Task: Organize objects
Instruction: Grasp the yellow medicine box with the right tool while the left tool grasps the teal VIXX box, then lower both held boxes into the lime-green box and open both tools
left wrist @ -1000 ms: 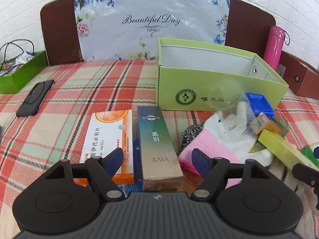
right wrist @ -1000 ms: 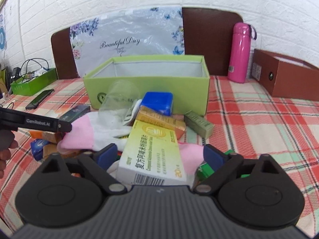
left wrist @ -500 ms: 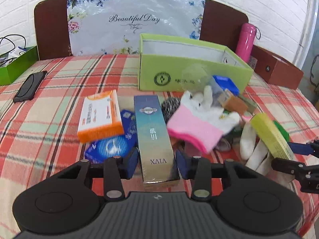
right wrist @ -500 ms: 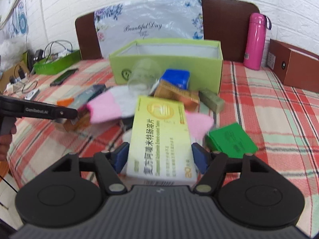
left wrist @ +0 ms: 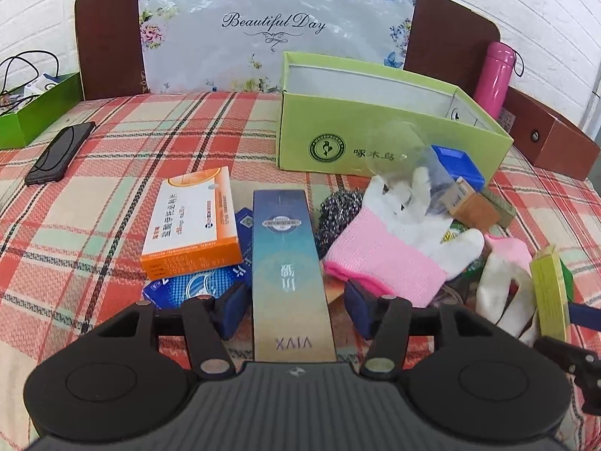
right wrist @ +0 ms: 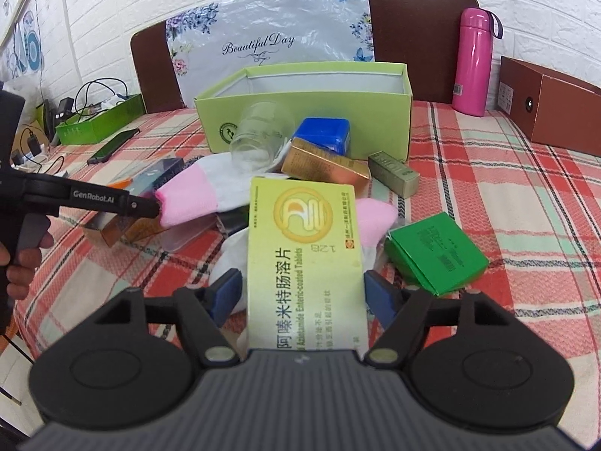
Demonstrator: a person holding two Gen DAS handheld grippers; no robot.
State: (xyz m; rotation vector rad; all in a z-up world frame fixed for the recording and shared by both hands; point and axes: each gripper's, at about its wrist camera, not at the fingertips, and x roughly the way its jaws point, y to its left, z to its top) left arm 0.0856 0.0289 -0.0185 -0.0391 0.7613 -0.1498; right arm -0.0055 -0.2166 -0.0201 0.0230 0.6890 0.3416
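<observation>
A long teal-and-gold box point(left wrist: 289, 263) lies on the plaid cloth between the jaws of my left gripper point(left wrist: 296, 308). Those jaws are opening, with a gap showing on each side of the box. My right gripper point(right wrist: 302, 295) holds a yellow-green medicine box point(right wrist: 304, 255) above a pink-and-white glove point(right wrist: 195, 195). Its jaws are opening slightly, but the pads still touch the box's sides. The open green box point(left wrist: 375, 146) stands behind the pile. An orange medicine box point(left wrist: 191, 221), a blue packet point(left wrist: 188, 285), a steel scourer point(left wrist: 334, 214) and a glass jar point(right wrist: 263, 131) lie around.
A flat green box point(right wrist: 435, 251), a gold box point(right wrist: 326, 169) and a blue box point(right wrist: 326, 133) are in the pile. A phone point(left wrist: 60, 150) and a green tray point(left wrist: 33, 112) are at the left. A pink bottle point(right wrist: 475, 60) and a brown box point(right wrist: 552, 101) are at the right.
The left jaws closed in on the long box, then widened again, and that view came back closer to the pile. The right jaws closed on the yellow-green box and raised it.
</observation>
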